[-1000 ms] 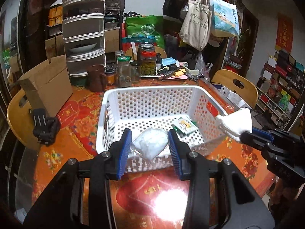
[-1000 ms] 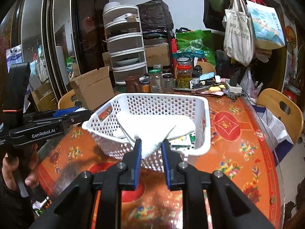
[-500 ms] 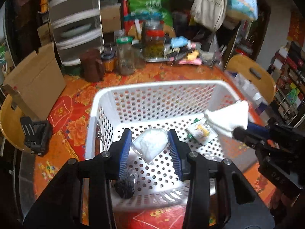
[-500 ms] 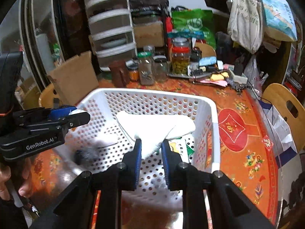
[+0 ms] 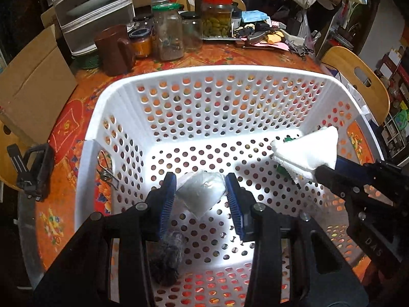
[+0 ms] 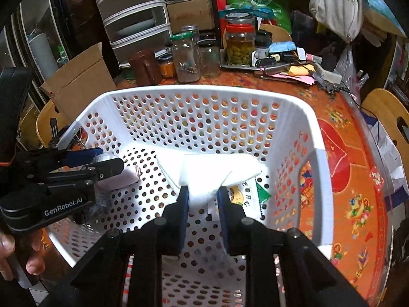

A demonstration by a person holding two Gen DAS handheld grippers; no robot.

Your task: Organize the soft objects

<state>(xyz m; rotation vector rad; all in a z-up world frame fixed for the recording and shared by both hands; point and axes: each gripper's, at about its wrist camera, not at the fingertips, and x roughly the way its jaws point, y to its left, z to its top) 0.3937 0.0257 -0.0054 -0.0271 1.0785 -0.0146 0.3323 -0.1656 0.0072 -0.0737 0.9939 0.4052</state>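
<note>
On the orange patterned tablecloth (image 5: 76,117) stands a white perforated basket (image 5: 217,76). The left gripper (image 5: 202,192) is clamped on a clear packet (image 5: 202,194), the right gripper (image 6: 203,199) on a folded white cloth (image 6: 212,174). Only the left view shows a grey fuzzy ball (image 5: 167,258).

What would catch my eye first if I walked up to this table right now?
A big white perforated basket fills the middle of the orange floral tablecloth. Two black grippers reach into it: the left gripper pinches a clear bag of white stuff, the right gripper a folded white cloth. Glass jars crowd behind.
</note>
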